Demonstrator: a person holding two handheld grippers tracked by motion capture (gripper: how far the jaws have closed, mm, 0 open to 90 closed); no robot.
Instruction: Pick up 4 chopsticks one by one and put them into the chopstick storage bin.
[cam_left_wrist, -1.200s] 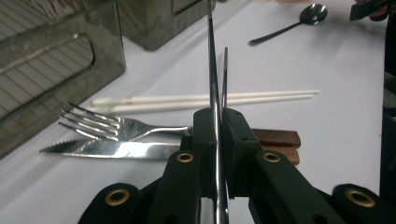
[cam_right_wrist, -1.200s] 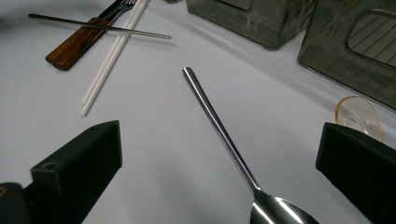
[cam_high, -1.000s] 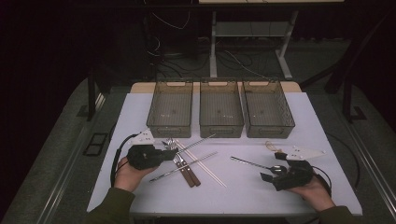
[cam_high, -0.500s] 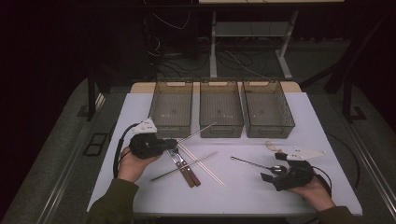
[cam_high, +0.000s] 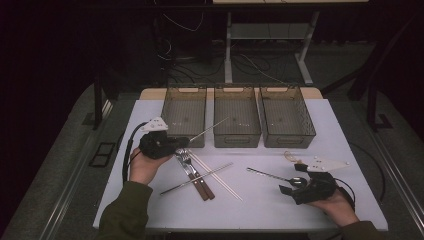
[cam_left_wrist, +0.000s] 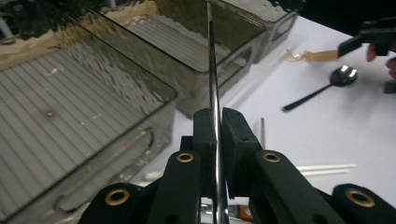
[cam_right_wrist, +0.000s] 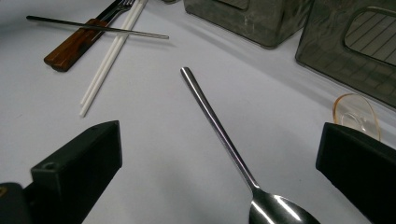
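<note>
while the left claw (cam_high: 186, 142) is clenched on a thin metal chopstick (cam_high: 210, 128), that rod slants up off the desk (cam_high: 320, 125) toward the three smoky see-through bins at the far side, its free tip over the near wall of the middle bin (cam_high: 237, 116); in the left gripper view the chopstick (cam_left_wrist: 213, 70) runs straight up between the two black pads (cam_left_wrist: 205, 135), which press it from both sides, with the left bin (cam_left_wrist: 70, 112) just beside it. the left hand (cam_high: 145, 167) carries its claw near the front right corner of the left bin (cam_high: 184, 114). below it on the desk lie two forks with brown wooden handles (cam_high: 196, 176), a pair of white chopsticks (cam_high: 217, 176) and a second metal chopstick (cam_high: 197, 178) laid across them. the right claw (cam_high: 290, 184) is released, resting low at the right front of the desk in the right hand (cam_high: 335, 202); in the right gripper view its black jaws stand wide apart on either side of a metal spoon (cam_right_wrist: 224, 140), whose bowl lies between them and whose handle points away toward the other cutlery; no pad touches it. just past the right-hand jaw lies a small amber translucent spoon (cam_right_wrist: 357, 114), and the right bin (cam_high: 286, 115) stands beyond it.
</note>
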